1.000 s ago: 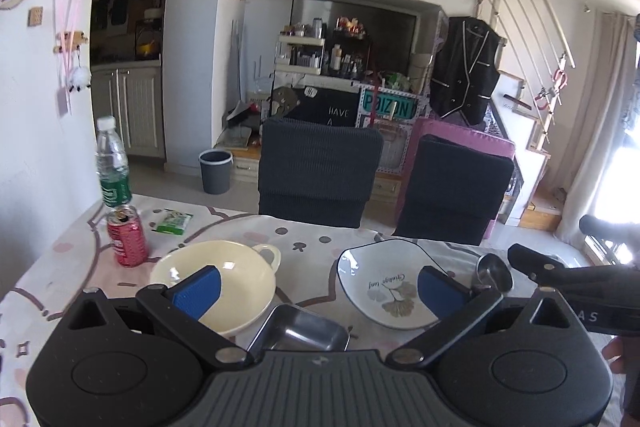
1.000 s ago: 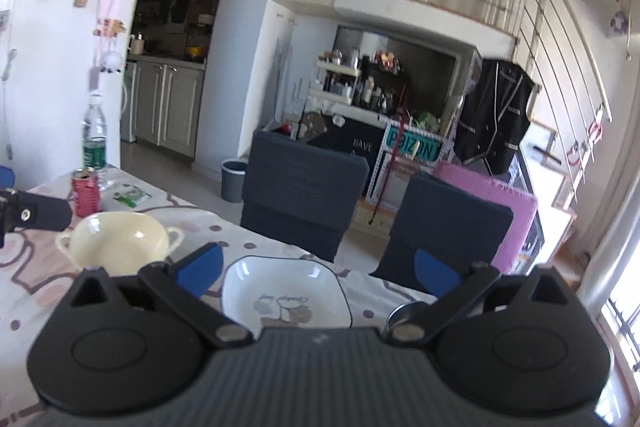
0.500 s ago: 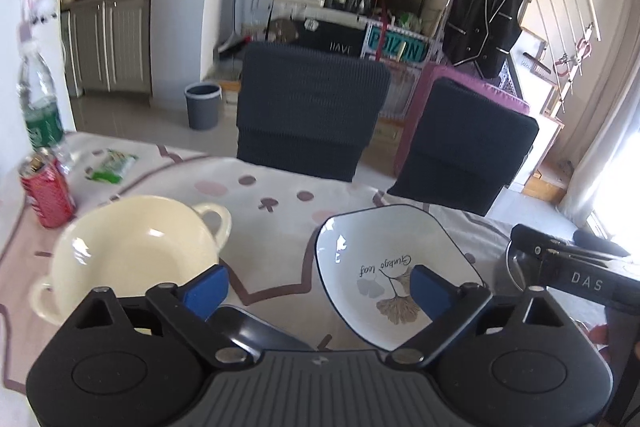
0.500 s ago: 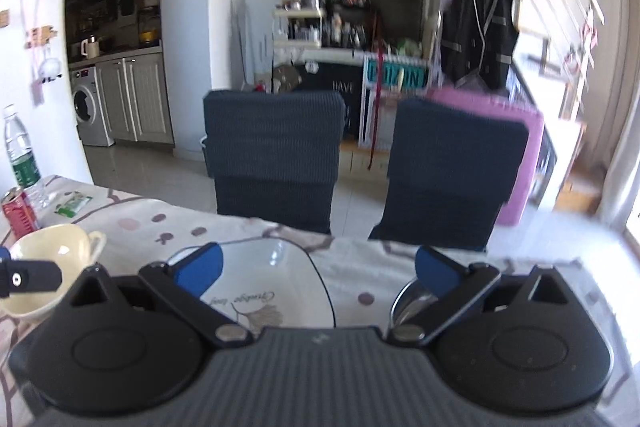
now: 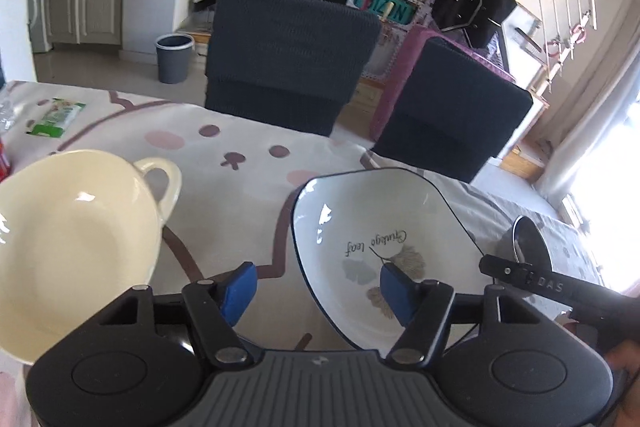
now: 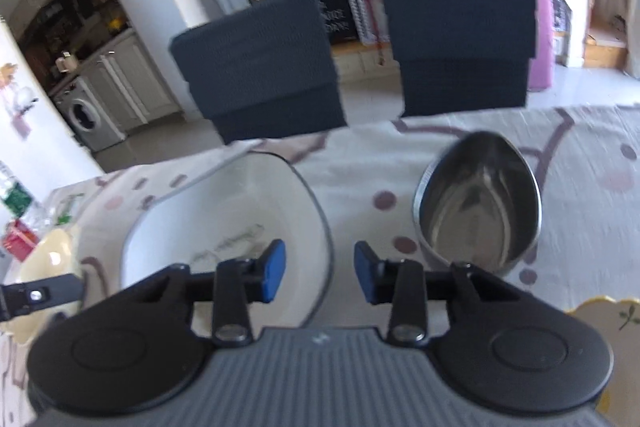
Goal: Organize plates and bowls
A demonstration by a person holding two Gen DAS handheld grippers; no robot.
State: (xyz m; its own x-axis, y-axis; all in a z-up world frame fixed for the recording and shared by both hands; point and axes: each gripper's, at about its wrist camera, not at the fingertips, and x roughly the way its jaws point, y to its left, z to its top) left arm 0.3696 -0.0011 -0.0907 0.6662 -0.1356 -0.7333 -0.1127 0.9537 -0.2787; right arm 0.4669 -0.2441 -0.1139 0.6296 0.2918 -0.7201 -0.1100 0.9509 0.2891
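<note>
A white plate point(image 5: 372, 239) with a dark rim and a leaf print lies mid-table. My left gripper point(image 5: 316, 289) straddles its left rim, one blue pad over the plate and one outside; its jaws are closing and do not press on the rim. My right gripper point(image 6: 320, 273) straddles the right rim of the same plate point(image 6: 224, 227); its jaws are also closing, with a gap still showing. A cream bowl point(image 5: 76, 239) with handles sits to the left. A steel bowl point(image 6: 480, 203) stands to the right.
Two dark chairs point(image 5: 288, 67) point(image 5: 448, 115) stand at the table's far edge. A green packet point(image 5: 56, 117) and a red can point(image 6: 20, 243) lie at the far left. A scalloped yellow-edged dish point(image 6: 600, 315) shows at the near right.
Both grippers came down and forward onto the white plate, and their jaws narrowed. The right gripper rolled. A dark tray under the left gripper dropped out of view.
</note>
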